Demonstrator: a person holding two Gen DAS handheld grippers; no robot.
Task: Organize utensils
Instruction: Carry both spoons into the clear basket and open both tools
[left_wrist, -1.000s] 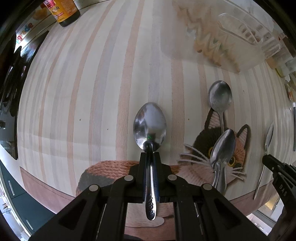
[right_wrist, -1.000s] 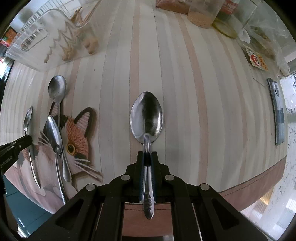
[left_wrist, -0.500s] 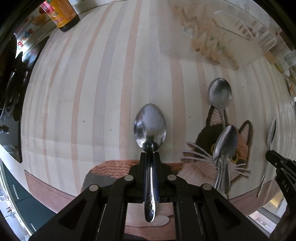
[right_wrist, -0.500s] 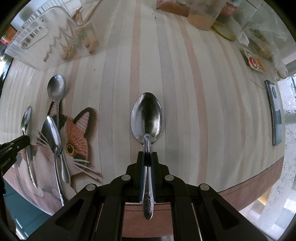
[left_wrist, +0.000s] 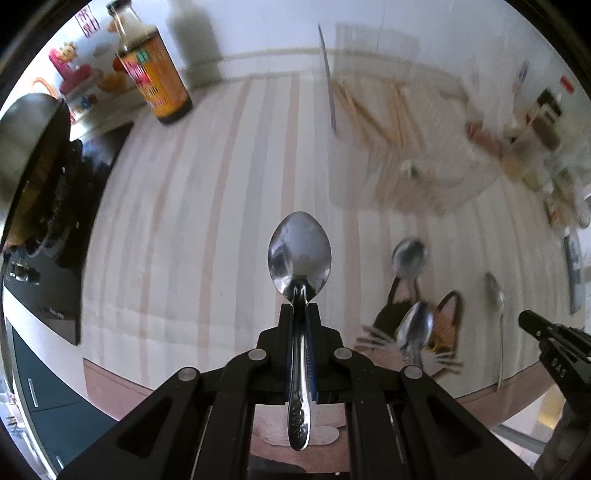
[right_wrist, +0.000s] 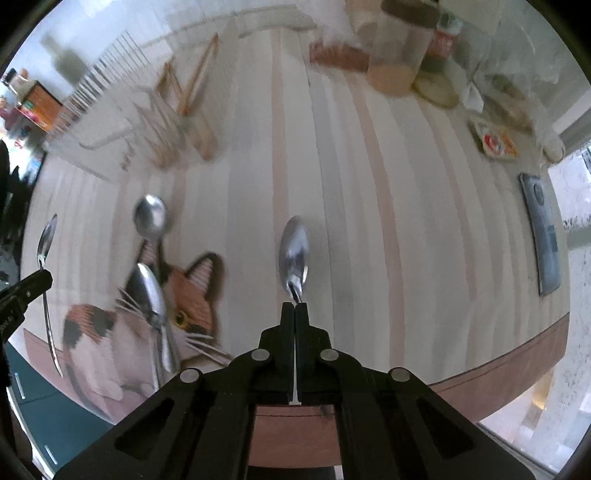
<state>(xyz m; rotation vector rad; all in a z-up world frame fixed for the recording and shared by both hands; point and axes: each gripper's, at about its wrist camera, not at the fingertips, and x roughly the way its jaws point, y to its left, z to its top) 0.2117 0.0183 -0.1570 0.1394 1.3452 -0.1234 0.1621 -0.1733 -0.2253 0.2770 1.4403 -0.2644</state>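
clearly each hand-held gripper, left (left_wrist: 300, 314) and right (right_wrist: 294, 308), pinches a spoon (left_wrist: 299, 258) (right_wrist: 293, 254) by the handle, bowl forward, likely for carrying to the clear organizer tray (right_wrist: 147, 110) at the bench's (right_wrist: 369, 184) far left. three spoons (right_wrist: 149, 221) lie near left. bottle (left_wrist: 153, 79) label is unreadable.

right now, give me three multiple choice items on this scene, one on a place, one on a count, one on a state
1. Where is the dark sauce bottle?
A. far left of the striped mat
B. on the cat picture
C. in the plastic rack

2. How many loose spoons lie on the mat?
A. one
B. three
C. six

3. What is the right gripper doing?
A. open, empty
B. shut on a spoon
C. gripping a bottle

Answers: 1 A, it stands at the mat's far left edge. 2 B, three lie near the cat picture. 3 B, the fingers pinch the spoon's neck.
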